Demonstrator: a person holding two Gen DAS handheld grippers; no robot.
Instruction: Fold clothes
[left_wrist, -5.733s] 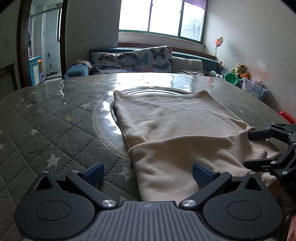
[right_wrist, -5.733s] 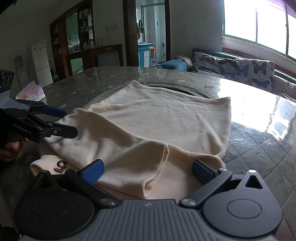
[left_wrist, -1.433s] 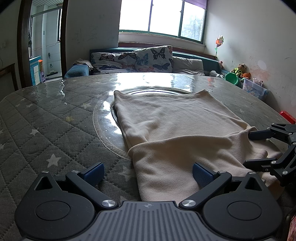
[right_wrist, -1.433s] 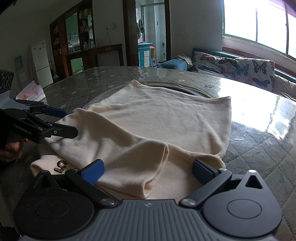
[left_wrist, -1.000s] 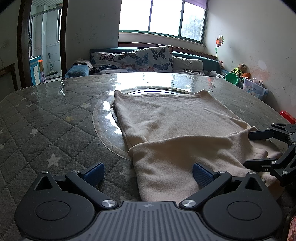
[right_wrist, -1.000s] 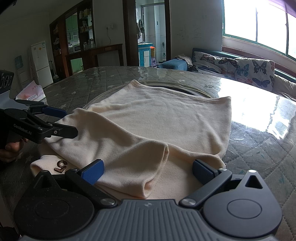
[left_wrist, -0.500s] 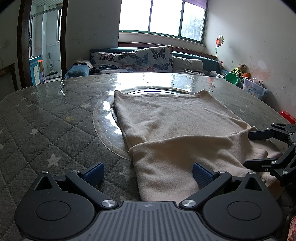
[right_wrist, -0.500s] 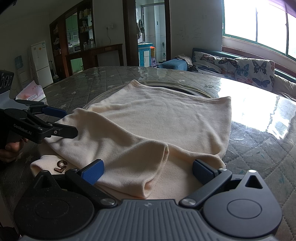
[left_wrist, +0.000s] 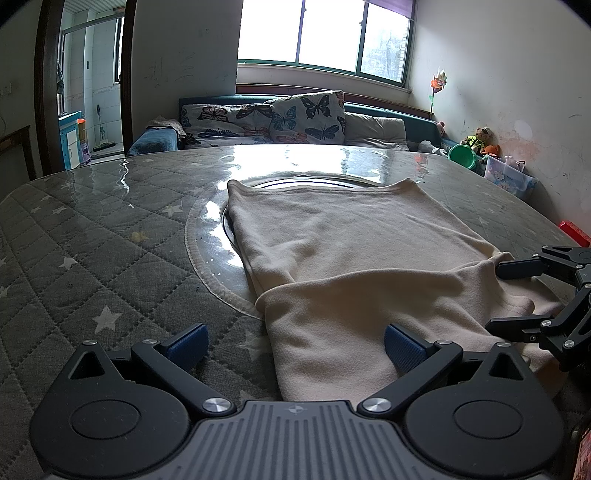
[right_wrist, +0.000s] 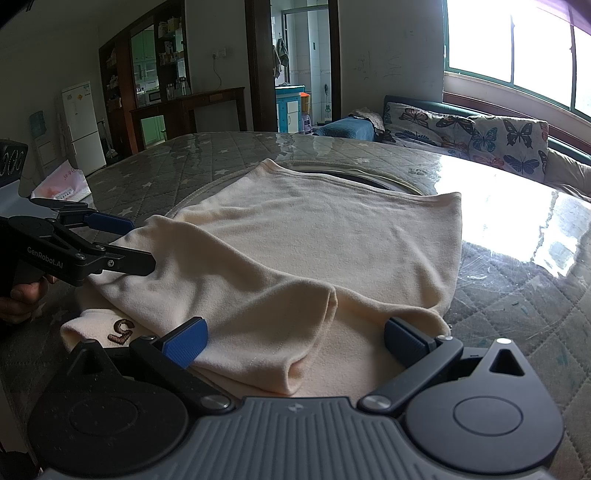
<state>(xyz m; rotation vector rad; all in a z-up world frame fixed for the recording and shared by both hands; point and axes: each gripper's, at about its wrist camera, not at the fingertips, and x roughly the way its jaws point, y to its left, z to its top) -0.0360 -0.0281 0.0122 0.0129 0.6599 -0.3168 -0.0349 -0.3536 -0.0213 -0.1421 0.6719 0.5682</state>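
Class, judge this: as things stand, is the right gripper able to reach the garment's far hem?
Probably yes. The right gripper is open, and only flat cream garment lies before the far hem.

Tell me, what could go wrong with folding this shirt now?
Both grippers, the left gripper and the right gripper, are wide open, so neither holds the cream shirt. A grab might pinch only the top layer where the sleeves overlap, leaving the fold crooked. The shirt lies on the glass turntable, so pulling it could make it slide.
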